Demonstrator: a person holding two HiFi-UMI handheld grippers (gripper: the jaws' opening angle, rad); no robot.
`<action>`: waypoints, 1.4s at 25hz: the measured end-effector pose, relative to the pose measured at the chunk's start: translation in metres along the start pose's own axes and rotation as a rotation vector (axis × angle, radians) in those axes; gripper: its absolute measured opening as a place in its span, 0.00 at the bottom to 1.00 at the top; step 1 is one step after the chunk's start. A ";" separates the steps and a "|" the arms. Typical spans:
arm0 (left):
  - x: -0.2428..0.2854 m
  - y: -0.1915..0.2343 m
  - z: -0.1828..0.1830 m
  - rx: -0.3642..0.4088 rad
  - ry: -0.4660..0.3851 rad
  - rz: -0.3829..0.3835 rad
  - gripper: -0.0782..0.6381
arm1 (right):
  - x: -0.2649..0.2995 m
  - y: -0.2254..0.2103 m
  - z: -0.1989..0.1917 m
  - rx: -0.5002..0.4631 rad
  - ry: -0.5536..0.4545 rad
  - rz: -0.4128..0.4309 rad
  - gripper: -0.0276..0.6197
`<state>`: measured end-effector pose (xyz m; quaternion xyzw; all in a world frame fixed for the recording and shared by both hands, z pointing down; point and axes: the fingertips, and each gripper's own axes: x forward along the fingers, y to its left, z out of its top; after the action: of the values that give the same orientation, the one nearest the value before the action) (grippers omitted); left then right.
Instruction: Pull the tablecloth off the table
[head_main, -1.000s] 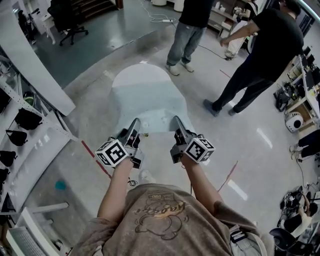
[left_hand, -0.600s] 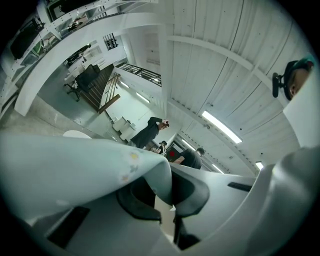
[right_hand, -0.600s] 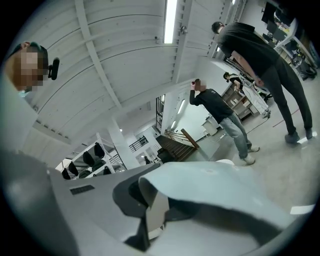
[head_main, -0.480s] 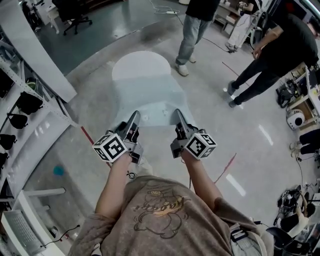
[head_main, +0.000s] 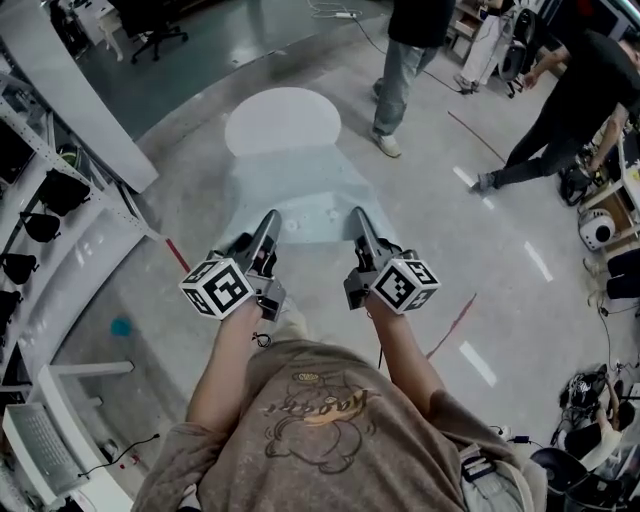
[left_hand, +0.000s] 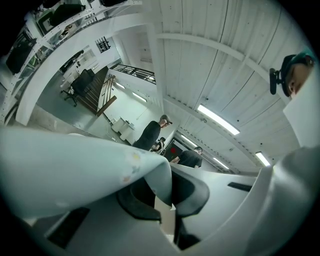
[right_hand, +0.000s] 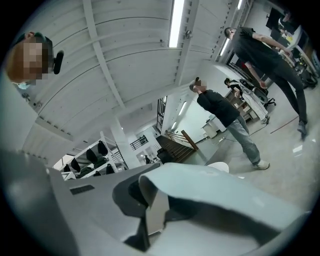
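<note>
Since a second ago, more of the round table (head_main: 282, 120) has been bared, and the tablecloth (head_main: 295, 195) now hangs from its near side. The cloth's near edge is clamped by the left gripper (head_main: 270, 220) and right gripper (head_main: 357, 218). The pull is judged midway; steady backing away from the table is called for until the far hem is freed.

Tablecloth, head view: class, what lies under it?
The tablecloth hides whatever is below it. Only the bare round top of the table shows beyond its far edge.
</note>
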<state>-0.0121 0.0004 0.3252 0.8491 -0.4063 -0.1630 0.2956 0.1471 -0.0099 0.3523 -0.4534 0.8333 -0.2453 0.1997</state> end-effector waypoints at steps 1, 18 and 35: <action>-0.002 -0.002 -0.001 0.000 0.000 0.002 0.14 | -0.002 0.001 -0.001 -0.005 0.002 -0.001 0.09; -0.030 -0.028 0.024 -0.029 -0.028 0.011 0.14 | -0.012 0.048 0.020 -0.055 0.026 0.008 0.09; -0.037 0.000 0.035 -0.010 0.052 0.057 0.14 | 0.009 0.056 -0.002 0.021 0.089 -0.064 0.09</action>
<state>-0.0532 0.0164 0.2992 0.8397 -0.4217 -0.1346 0.3147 0.1049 0.0094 0.3205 -0.4662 0.8238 -0.2804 0.1592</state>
